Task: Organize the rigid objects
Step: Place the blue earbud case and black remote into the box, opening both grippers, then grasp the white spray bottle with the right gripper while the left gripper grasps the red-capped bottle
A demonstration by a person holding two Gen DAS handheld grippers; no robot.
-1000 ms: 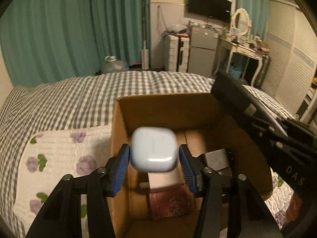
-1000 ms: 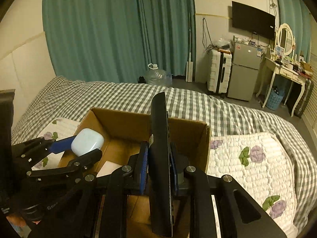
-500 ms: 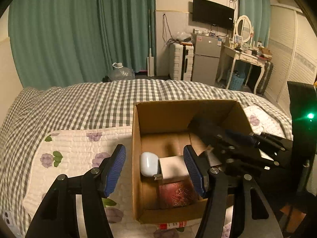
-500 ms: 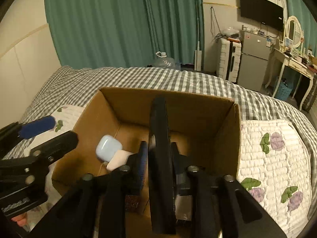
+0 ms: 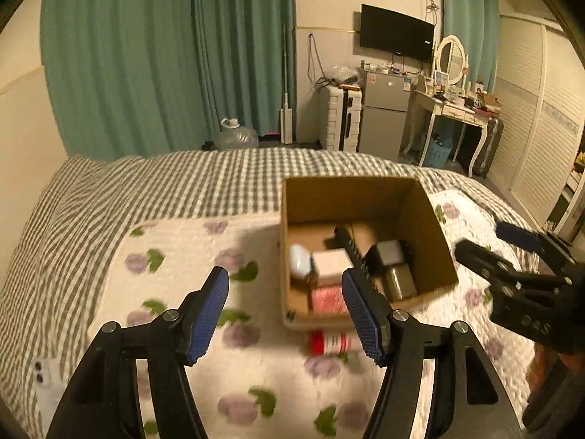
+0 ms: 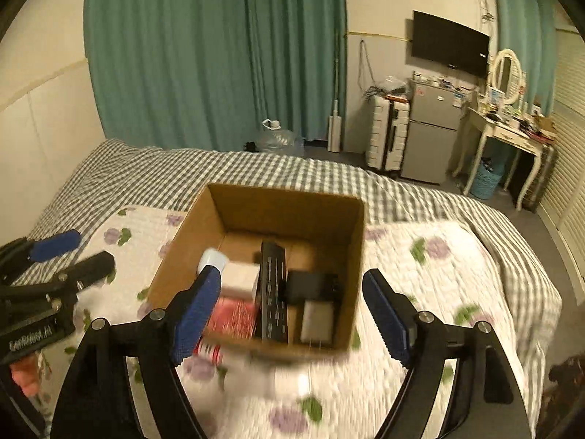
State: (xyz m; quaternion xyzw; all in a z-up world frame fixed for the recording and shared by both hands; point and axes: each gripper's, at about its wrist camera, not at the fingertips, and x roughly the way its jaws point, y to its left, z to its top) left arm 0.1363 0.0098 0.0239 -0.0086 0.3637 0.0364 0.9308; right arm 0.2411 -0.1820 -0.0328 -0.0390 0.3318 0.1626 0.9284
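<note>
Left wrist view: the left gripper (image 5: 287, 314) is hanging over the white quilt with purple flowers (image 5: 175, 267), its blue-padded fingers (image 5: 208, 314) spread wide and holding nothing. Just ahead of its right finger the open brown cardboard box (image 5: 427, 216) is sitting on the quilt. Inside the box, a pale blue rounded earbud case (image 5: 299, 260) is lying at the side nearest the left gripper, touching a small white box (image 5: 331, 265); a red patterned packet (image 5: 329, 300) is lying nearer the tongs. A long black remote control (image 5: 353, 252) is resting slantwise in the middle, with two grey blocks (image 5: 396, 267) beyond it. A red-and-white cylindrical can (image 5: 331, 342) is lying on the quilt just outside the box's near wall. The right gripper (image 5: 490, 243) is showing off to the right, fingers apart.

Right wrist view: the right gripper (image 6: 290, 314) is hovering above the box's (image 6: 351, 226) near edge, fingers spread wide, empty. Between them the remote (image 6: 272, 292) is lying lengthwise; the earbud case (image 6: 212, 258) is sitting just past the left finger's tip. The left gripper (image 6: 73, 248) is showing at the far left, also parted.
</note>
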